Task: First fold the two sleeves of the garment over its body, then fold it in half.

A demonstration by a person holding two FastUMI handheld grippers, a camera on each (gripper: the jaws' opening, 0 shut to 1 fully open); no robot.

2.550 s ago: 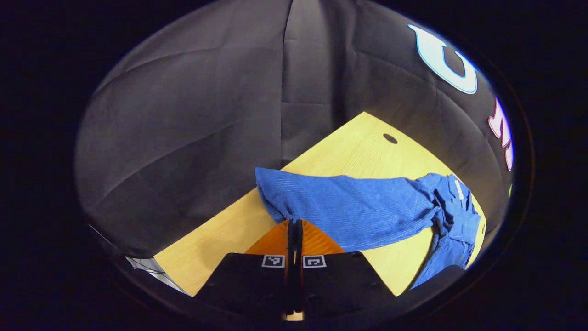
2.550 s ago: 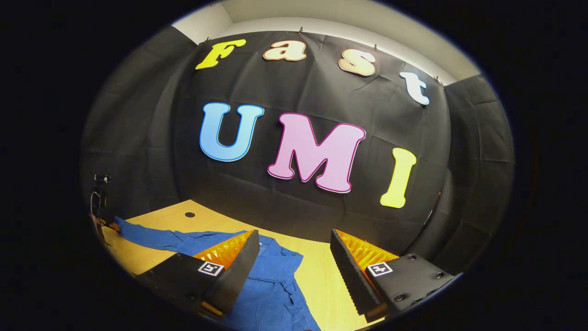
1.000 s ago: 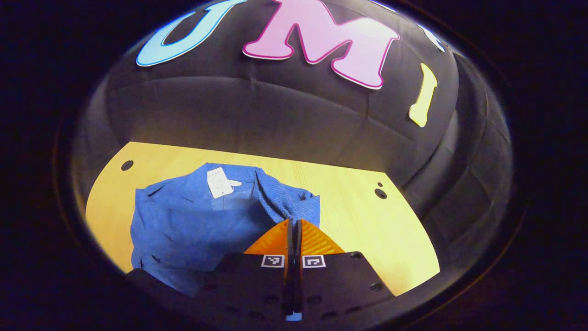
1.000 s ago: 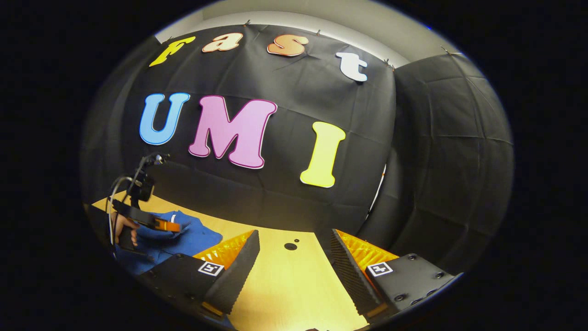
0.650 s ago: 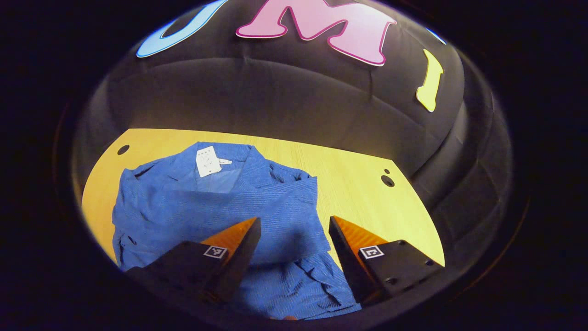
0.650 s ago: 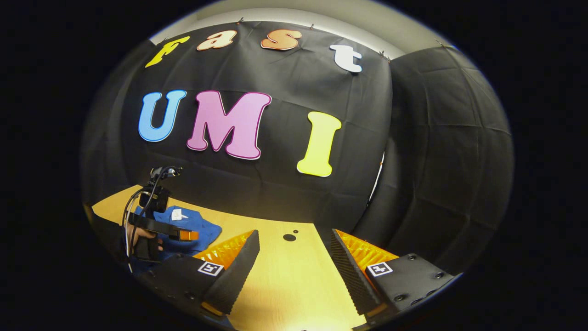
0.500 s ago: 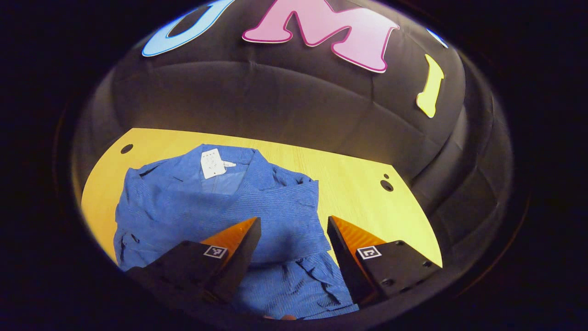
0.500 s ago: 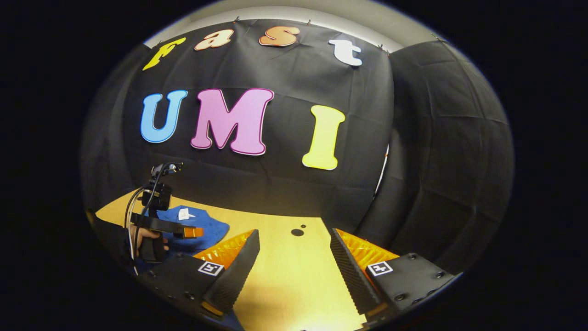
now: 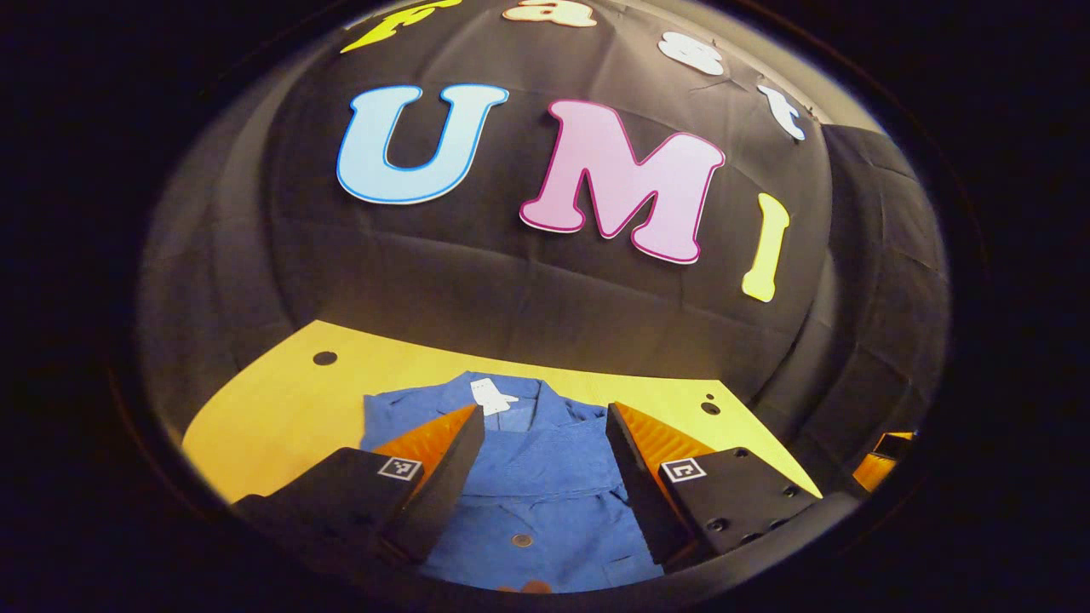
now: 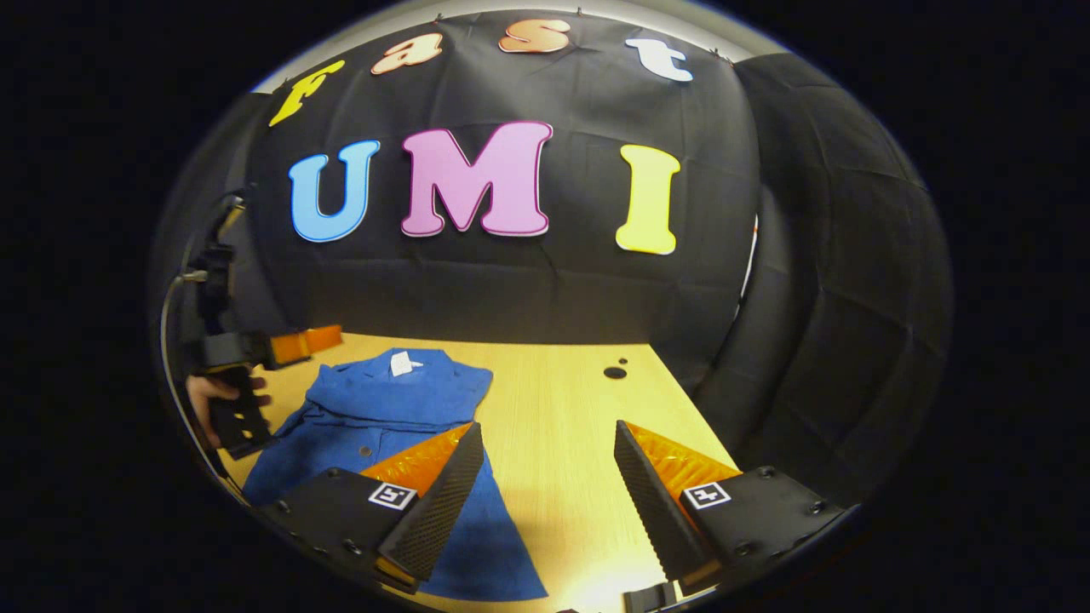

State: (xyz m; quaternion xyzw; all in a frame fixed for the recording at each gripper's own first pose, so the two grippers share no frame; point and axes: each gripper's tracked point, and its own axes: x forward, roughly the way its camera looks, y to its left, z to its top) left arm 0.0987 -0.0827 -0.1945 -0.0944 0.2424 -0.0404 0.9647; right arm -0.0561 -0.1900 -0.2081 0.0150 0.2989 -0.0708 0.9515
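A: What could go wrong from here?

B: The sleeves look already laid over the body of the blue garment [image 10: 387, 409], so the half fold seems to be what remains. The cloth is loose and layered. If a gripper pinches only the top layer near the hem, the folded sleeve could slide off as the edge is lifted, and the fold would come apart. Lifting one corner ahead of the other could also drag the garment askew on the wooden table [image 10: 562, 426].

A: And the left gripper [image 9: 545, 464]?

B: Its fingers are spread wide and hold nothing. The garment lies just ahead of and below them, collar and white tag [image 9: 492, 397] at the far end. Whether the tips touch the cloth cannot be told.

A: The right gripper [image 10: 549, 489]?

B: Also spread wide and empty. The garment sits ahead and to the left of its fingers, with bare table between them. A hand [image 10: 209, 409] holds the other gripper off to the far left.
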